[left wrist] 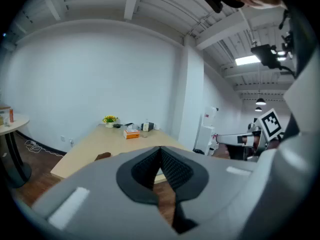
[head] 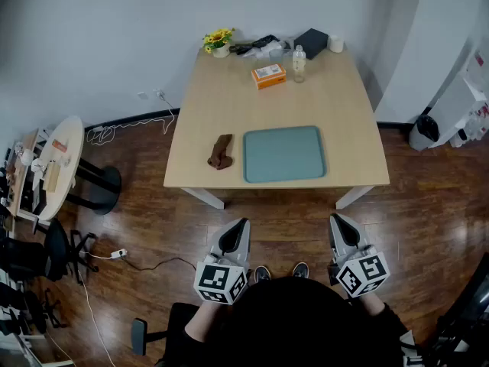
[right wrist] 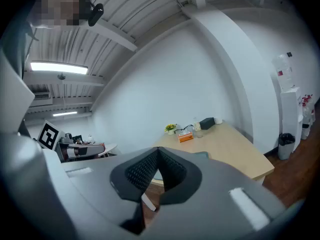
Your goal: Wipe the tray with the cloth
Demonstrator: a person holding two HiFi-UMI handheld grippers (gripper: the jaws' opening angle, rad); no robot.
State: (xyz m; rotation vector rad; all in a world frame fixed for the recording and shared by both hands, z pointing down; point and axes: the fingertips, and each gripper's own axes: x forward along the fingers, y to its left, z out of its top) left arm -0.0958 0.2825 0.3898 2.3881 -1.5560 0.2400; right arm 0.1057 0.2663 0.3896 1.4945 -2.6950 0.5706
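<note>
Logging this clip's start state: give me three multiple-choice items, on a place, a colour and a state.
1. Where is the cloth? A) on the tray B) on the table, left of the tray C) in a gripper
2. Tray colour? A) teal B) red C) white
3. The left gripper and right gripper are: A) both shut, empty B) both open C) holding the cloth
Answers: 1 B, it lies beside the tray's left edge; 2 A, the head view shows teal; 3 A, the jaws meet with nothing between.
</note>
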